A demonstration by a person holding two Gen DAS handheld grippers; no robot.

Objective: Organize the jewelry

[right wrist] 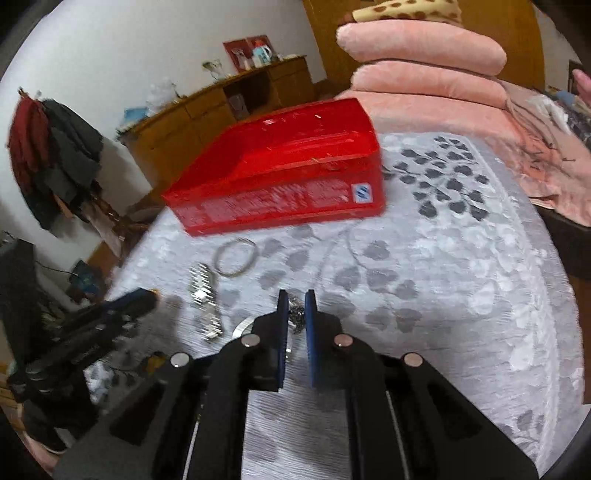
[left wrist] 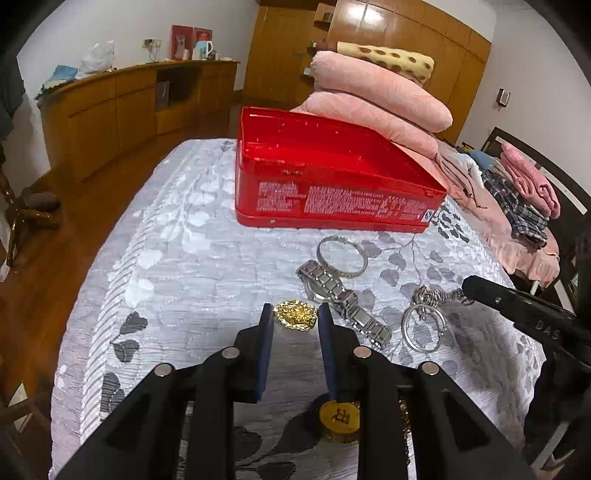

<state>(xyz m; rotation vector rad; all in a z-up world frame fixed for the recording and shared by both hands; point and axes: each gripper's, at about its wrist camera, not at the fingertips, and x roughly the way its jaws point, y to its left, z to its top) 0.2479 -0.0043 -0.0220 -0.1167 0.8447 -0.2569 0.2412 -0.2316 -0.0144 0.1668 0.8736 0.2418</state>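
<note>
While your left gripper (left wrist: 295, 314) is clamping the gold chain bundle (left wrist: 294, 314) on the leaf-patterned bedspread (left wrist: 184, 258), your right gripper (right wrist: 295, 301) is pinching the silver chain (right wrist: 296, 314) of the ring pendant (left wrist: 421, 328). The watch (left wrist: 343, 299) and bangle (left wrist: 341, 254) are lying before the open red tin (left wrist: 332, 173).

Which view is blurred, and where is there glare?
Right wrist view: motion-smeared, the red box and watch soft. Left wrist view: sharp; ceiling light glares off the wardrobe; both views show fisheye bending.
</note>
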